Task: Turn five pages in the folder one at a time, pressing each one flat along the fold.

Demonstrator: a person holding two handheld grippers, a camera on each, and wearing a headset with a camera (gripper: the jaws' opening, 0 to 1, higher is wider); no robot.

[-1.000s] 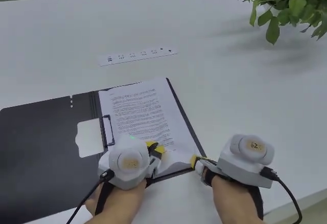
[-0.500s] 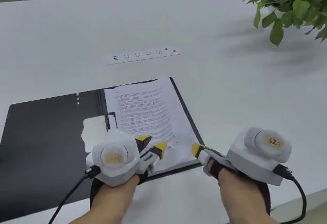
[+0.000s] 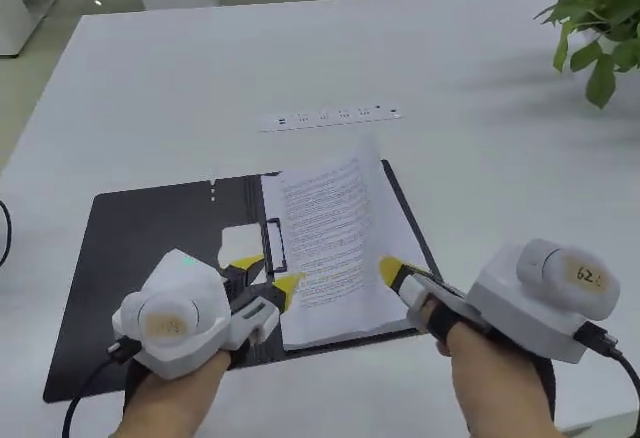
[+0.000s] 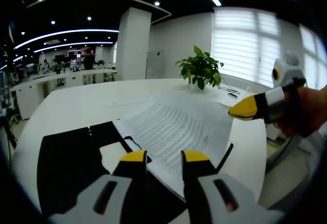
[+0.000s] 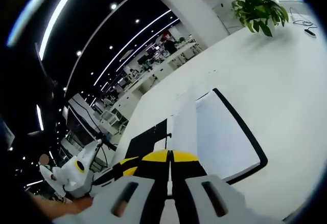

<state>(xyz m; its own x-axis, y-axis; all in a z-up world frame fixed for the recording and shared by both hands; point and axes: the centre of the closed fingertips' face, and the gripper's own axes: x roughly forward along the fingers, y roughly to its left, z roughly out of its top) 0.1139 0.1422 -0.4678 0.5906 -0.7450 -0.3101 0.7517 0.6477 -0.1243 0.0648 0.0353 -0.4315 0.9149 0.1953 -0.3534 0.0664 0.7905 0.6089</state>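
The right gripper (image 3: 393,272) is pinching the top page (image 3: 330,223) near its bottom right corner. Its two yellow tips are pressing together on the paper (in the right gripper view the sheet is standing up thin between them). I think it is holding there so the page can swing over to the left. The page is lifting off the pile in the black folder (image 3: 140,258), which is lying open on the white table (image 3: 480,158). The left gripper (image 3: 266,272) is hovering by the fold with its tips a little apart and holding nothing, probably waiting to press the page flat. That gripper is hiding part of the folder's near edge. The words are too small to read, and I cannot tell how many pages are done.
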